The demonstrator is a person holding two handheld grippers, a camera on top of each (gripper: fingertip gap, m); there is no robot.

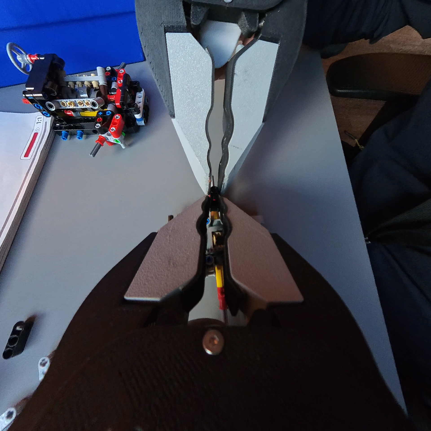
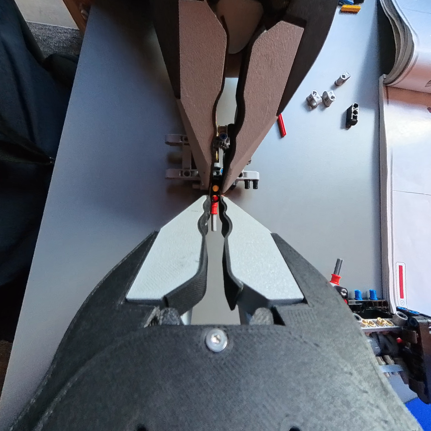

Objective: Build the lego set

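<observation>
The left gripper [image 1: 213,198] is seen with its brown fingers [image 1: 177,251] drawn narrow around a small brick assembly [image 1: 215,235] of black, grey, yellow and red parts, which is clamped between the pads and held above the grey tabletop [image 1: 105,210]. Tip to tip with it stands the right gripper [image 2: 214,200], its grey fingers [image 2: 177,251] likewise narrow and closed on a red pin on a grey axle [image 2: 213,213] at the black end of the same assembly. In the right wrist view, grey beams [image 2: 182,173] of the assembly are seen jutting out from behind the brown fingers. A larger brick vehicle model [image 1: 86,100] with a grey steering wheel [image 1: 18,57] is set on the tabletop well to one side, next to an open instruction booklet [image 1: 16,163]. Loose parts are scattered near the booklet: a black connector [image 2: 352,114], grey connectors [image 2: 320,99] and a red axle [image 2: 282,124].
</observation>
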